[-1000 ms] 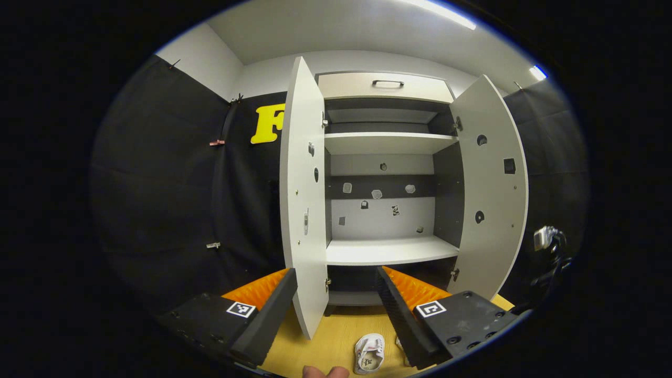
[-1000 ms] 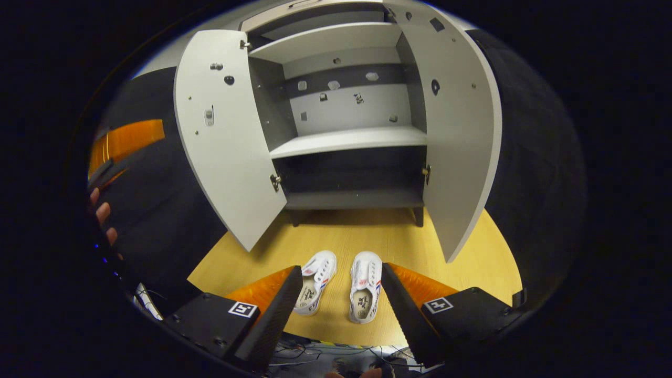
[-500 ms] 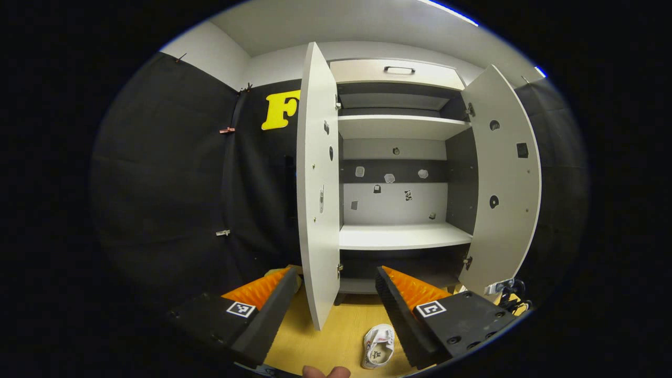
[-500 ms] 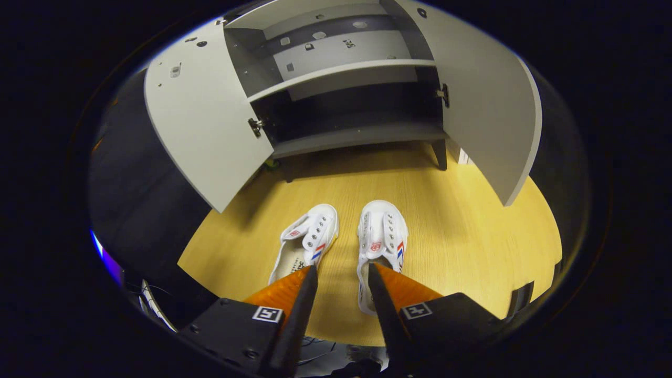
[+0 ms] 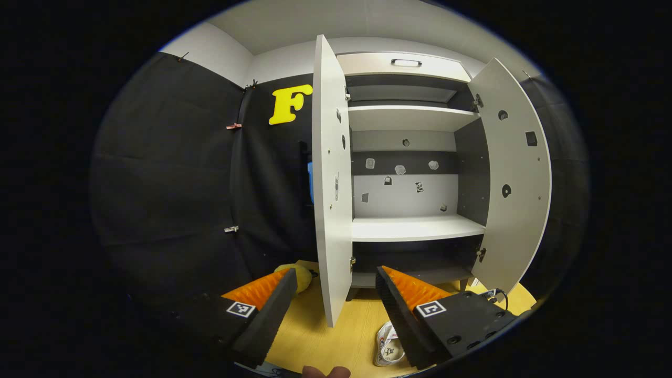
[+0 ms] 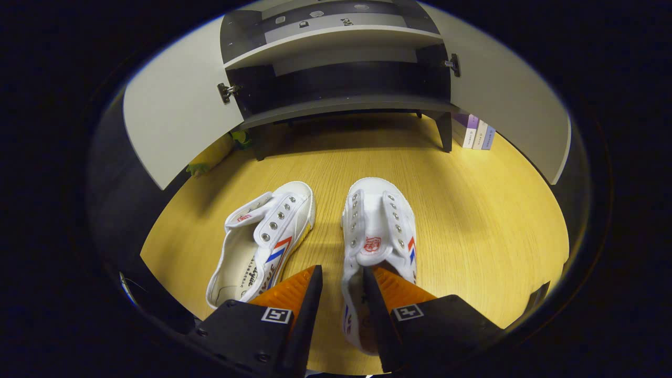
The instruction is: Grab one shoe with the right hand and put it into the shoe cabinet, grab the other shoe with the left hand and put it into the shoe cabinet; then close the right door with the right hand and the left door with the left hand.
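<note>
Two white slip-on shoes lie side by side on the wooden floor, toes toward the cabinet: the left shoe (image 6: 262, 241) and the right shoe (image 6: 379, 231). My right gripper (image 6: 341, 269) is low over the right shoe's heel end and narrowly open. One finger is inside the shoe's opening, the other outside its left wall, with a strip of floor showing between. The shoe cabinet (image 5: 415, 228) stands with both doors swung wide and its shelves bare. My left gripper (image 5: 336, 272) is held up facing it, open and holding nothing. One shoe (image 5: 389, 349) peeks out beside its right finger.
The left door (image 5: 328, 178) juts out edge-on toward my left gripper, and the right door (image 5: 517, 178) stands open. A yellow plush toy (image 5: 299, 275) lies on the floor behind the left door. Some books (image 6: 475, 134) stand by the cabinet's right leg (image 6: 445, 134).
My right gripper has come down and forward to the right shoe, and its fingers have narrowed around the shoe's left wall. My left gripper has drifted left, staying open.
</note>
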Motion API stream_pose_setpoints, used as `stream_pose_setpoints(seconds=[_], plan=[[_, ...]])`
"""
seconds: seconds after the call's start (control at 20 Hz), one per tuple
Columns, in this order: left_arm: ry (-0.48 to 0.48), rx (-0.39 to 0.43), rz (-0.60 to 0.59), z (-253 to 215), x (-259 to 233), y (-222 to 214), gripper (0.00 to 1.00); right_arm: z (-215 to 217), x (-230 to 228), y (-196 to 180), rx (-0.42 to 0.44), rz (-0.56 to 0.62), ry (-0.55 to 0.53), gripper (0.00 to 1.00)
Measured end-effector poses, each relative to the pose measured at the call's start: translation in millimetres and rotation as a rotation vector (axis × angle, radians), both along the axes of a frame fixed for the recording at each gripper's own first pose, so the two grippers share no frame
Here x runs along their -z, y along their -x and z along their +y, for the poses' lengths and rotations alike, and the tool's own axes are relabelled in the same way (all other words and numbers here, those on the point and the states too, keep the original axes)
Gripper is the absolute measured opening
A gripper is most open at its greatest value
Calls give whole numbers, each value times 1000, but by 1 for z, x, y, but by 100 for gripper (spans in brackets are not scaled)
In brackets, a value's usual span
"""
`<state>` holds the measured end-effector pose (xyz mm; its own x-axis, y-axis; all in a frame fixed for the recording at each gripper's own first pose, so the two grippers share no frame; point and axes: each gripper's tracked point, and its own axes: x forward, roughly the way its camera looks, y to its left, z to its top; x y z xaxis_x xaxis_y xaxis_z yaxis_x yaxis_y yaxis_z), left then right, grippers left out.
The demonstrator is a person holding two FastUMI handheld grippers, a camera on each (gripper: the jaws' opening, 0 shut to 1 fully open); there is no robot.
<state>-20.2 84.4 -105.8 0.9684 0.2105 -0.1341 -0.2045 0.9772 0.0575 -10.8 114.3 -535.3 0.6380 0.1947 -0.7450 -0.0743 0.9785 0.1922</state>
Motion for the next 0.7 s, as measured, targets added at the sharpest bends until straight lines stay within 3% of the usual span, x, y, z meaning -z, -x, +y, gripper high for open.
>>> stream_pose_setpoints(seconds=[0.25,0.35,0.4,0.45,0.5,0.55,0.7], plan=[[-1,-21,7,14,6,-1,95,4,14,-25,27,-67,18,46],[-4,-28,14,18,10,0,95,-6,13,-34,35,-97,70,50],[-5,-31,19,20,13,-1,95,-8,18,-40,35,-108,69,43],[-5,-34,22,21,15,-2,95,-5,25,-46,32,-116,56,15],[-3,-36,25,22,18,0,95,-4,15,-41,12,-120,30,16],[1,-38,27,23,19,-1,95,-3,23,-47,3,-102,14,5],[10,-31,28,21,23,-1,95,-17,-6,-51,3,-125,13,5]])
